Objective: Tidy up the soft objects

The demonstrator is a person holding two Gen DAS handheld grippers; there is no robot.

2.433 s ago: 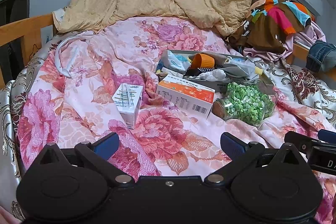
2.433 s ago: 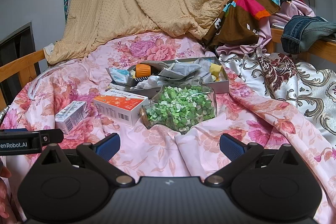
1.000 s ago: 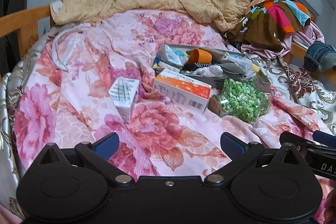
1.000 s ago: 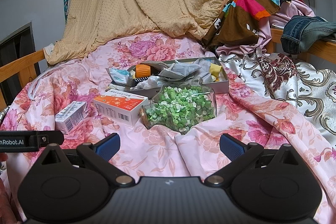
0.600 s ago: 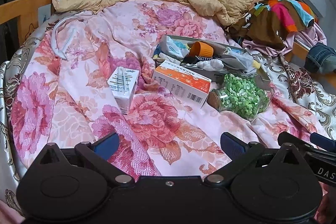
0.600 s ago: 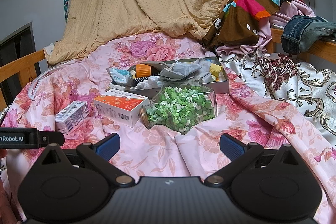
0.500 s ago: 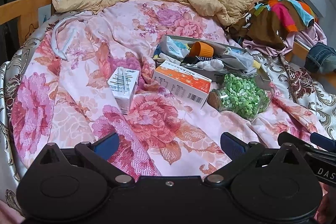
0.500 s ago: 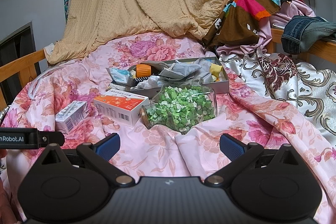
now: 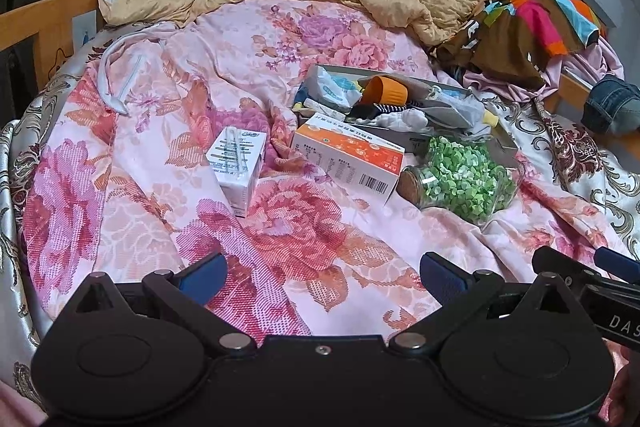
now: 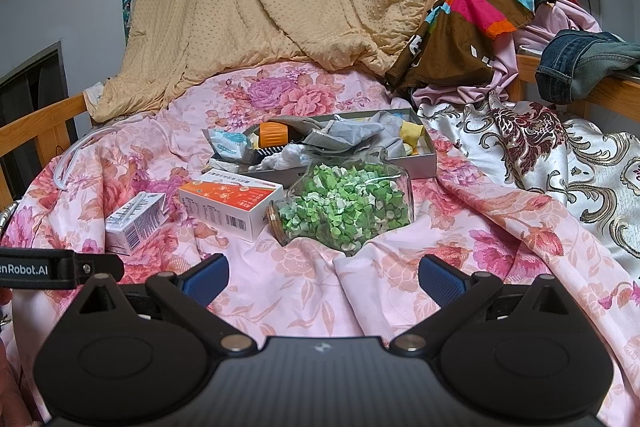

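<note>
**Bed surface: soft and boxed items, both grippers empty**

A dimpled tan quilt [image 10: 272, 7] hangs crumpled at the head of the bed. Below it lies a creased pink floral sheet [image 9: 304, 227] that carries everything else. A shallow grey tray [image 10: 420, 163] holds limp grey and white socks [image 10: 348, 135] heaped beside an orange ribbed cup [image 10: 274, 134]. Just in front, touching the tray, a glass jar [image 10: 348, 207] packed with small green pieces lies on its side. An orange-and-white carton [image 9: 348, 159] lies flat to its left; a small white carton [image 9: 238, 163] lies apart, farther left.

The left gripper [image 9: 320, 273] hovers low over bare sheet, jaws spread wide, holding nothing, the tray well ahead and right. The right gripper [image 10: 322, 273] is equally wide and empty, the jar directly ahead, the tray behind it.
</note>
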